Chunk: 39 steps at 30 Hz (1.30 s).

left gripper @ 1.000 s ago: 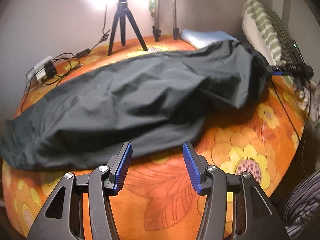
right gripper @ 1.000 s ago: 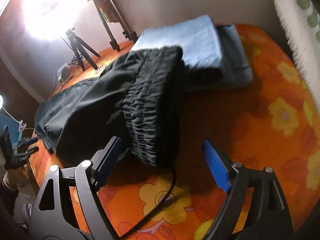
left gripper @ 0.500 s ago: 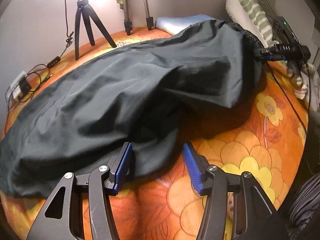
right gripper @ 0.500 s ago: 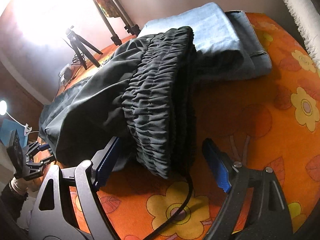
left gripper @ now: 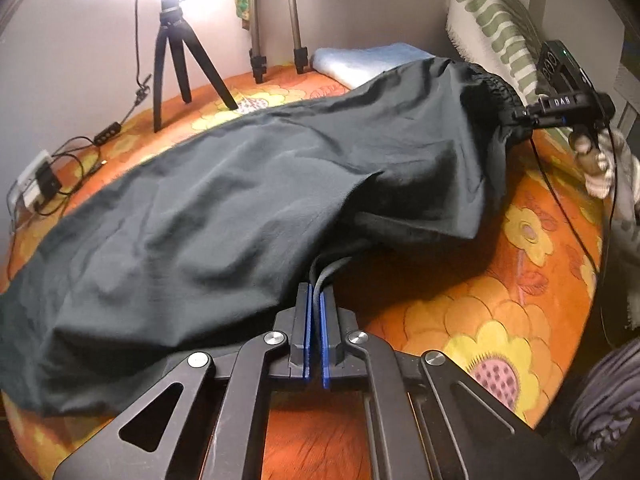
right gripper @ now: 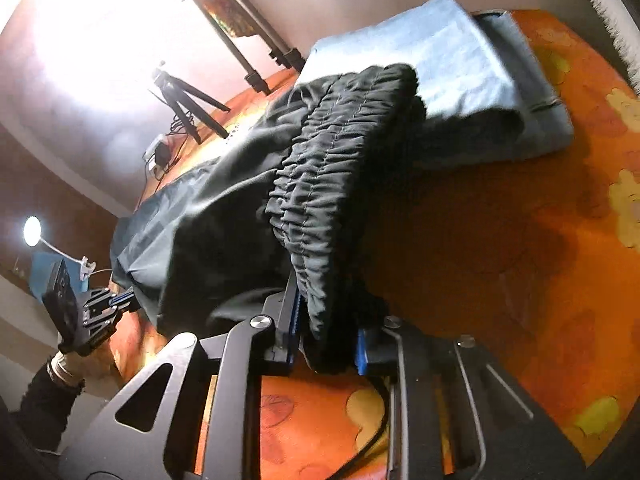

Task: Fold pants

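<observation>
Dark grey pants lie stretched across an orange flowered bedspread. My left gripper is at their near edge, its jaws closing tight on a thin fold of the cloth between the blue pads. In the right wrist view the gathered elastic waistband runs down into my right gripper. Its jaws are closing with the waistband bunched between them and both pads pressing on it. The right gripper also shows at the pants' far right end, and the left gripper at their far left.
Folded light blue jeans lie behind the waistband. A small black tripod and a taller stand's legs rest on the bed by the wall. A striped pillow leans at the right. A power strip with cables lies left.
Both grippers were open a second ago and have closed. The left one slid forward onto the pants' edge and pinched it. The right one clamped the waistband, which now lifts off the bed.
</observation>
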### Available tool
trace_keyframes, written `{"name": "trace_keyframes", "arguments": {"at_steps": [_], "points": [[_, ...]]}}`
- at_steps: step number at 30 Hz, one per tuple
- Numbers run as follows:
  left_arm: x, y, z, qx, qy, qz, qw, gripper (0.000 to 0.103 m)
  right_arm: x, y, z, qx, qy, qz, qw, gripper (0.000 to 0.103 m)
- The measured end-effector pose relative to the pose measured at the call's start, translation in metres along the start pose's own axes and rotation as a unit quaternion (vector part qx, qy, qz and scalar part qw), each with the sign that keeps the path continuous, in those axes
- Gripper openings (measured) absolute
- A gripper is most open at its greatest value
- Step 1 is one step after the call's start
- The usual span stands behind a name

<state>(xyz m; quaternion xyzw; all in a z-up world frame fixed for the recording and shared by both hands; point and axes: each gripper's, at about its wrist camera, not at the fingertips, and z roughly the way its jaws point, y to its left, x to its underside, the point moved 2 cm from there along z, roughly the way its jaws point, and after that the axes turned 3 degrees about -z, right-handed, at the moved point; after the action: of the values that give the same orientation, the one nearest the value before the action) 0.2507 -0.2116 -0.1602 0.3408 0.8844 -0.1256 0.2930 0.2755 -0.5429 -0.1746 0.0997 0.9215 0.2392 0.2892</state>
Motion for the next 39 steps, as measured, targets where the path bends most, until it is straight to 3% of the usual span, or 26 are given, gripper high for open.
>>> {"name": "trace_keyframes", "arguments": {"at_steps": [6,15,21,23,26,30,34,39], "points": [[0.001,0.002,-0.033,0.005,-0.013,0.003,0.9999,0.002,-0.006,0.026,-0.045,0.019,0.016,-0.016,1.0,0.019],[0.02,-0.033,-0.068,0.041,-0.015,0.042,0.9982,0.002,0.032,0.049,-0.116,0.062,0.015,-0.036,0.997,0.018],[0.031,-0.042,-0.045,0.049,0.019,0.041,0.9978,0.003,0.053,0.017,-0.086,0.134,0.037,-0.037,0.99,0.018],[0.031,-0.041,-0.049,0.046,0.018,0.047,0.9977,0.015,0.059,0.005,-0.069,0.142,0.056,-0.028,0.988,0.019],[0.031,-0.027,-0.063,0.049,0.007,0.035,0.9982,0.026,0.061,-0.004,-0.064,0.178,0.063,-0.039,0.981,0.034],[0.02,0.016,-0.077,0.025,-0.017,-0.018,0.9994,0.03,0.05,-0.013,-0.096,0.21,0.031,-0.042,0.976,0.039],[0.003,0.058,-0.074,-0.019,-0.039,-0.052,0.9977,0.03,0.028,0.008,-0.123,0.2,-0.027,-0.088,0.975,0.039],[-0.011,0.108,-0.05,-0.059,-0.038,-0.097,0.9928,0.03,-0.005,0.056,-0.092,0.174,-0.028,-0.171,0.969,0.039]]}}
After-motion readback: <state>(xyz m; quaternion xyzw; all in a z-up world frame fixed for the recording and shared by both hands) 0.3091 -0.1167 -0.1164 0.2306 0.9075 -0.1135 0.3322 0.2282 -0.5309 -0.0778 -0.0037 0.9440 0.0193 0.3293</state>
